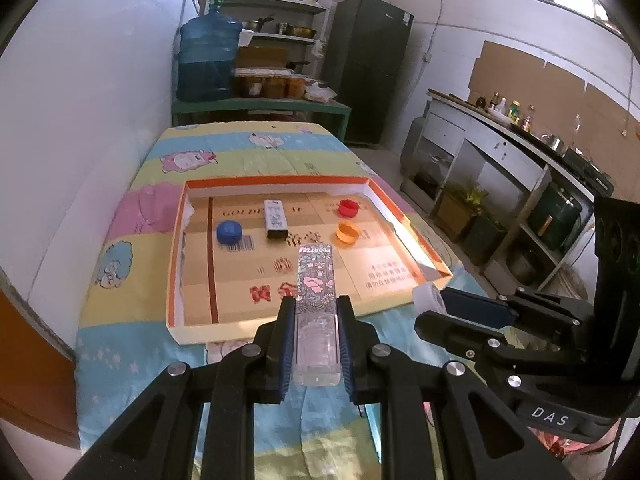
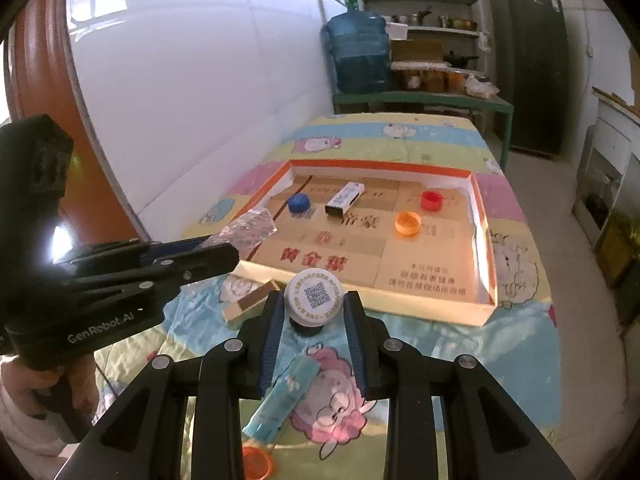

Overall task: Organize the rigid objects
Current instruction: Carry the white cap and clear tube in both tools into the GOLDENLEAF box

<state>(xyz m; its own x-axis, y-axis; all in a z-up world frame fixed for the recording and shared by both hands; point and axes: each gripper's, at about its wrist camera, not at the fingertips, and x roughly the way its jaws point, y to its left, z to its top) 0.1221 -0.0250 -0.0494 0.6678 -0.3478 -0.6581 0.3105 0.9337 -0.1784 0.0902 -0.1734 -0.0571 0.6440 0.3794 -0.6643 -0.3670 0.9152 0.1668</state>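
Observation:
My left gripper is shut on a flower-patterned stick with a clear end, held above the near edge of the orange-rimmed cardboard tray. In the tray lie a blue cap, a white and black stick, a red cap and an orange cap. My right gripper is shut on a white cap with a QR code, just in front of the tray. The left gripper shows at the left of the right wrist view.
On the cartoon-print cloth in front of the tray lie a matchbox, a light blue packet and another orange cap. A person's hand holds the left gripper's handle. A white wall runs along the left; shelves and a water jug stand behind the table.

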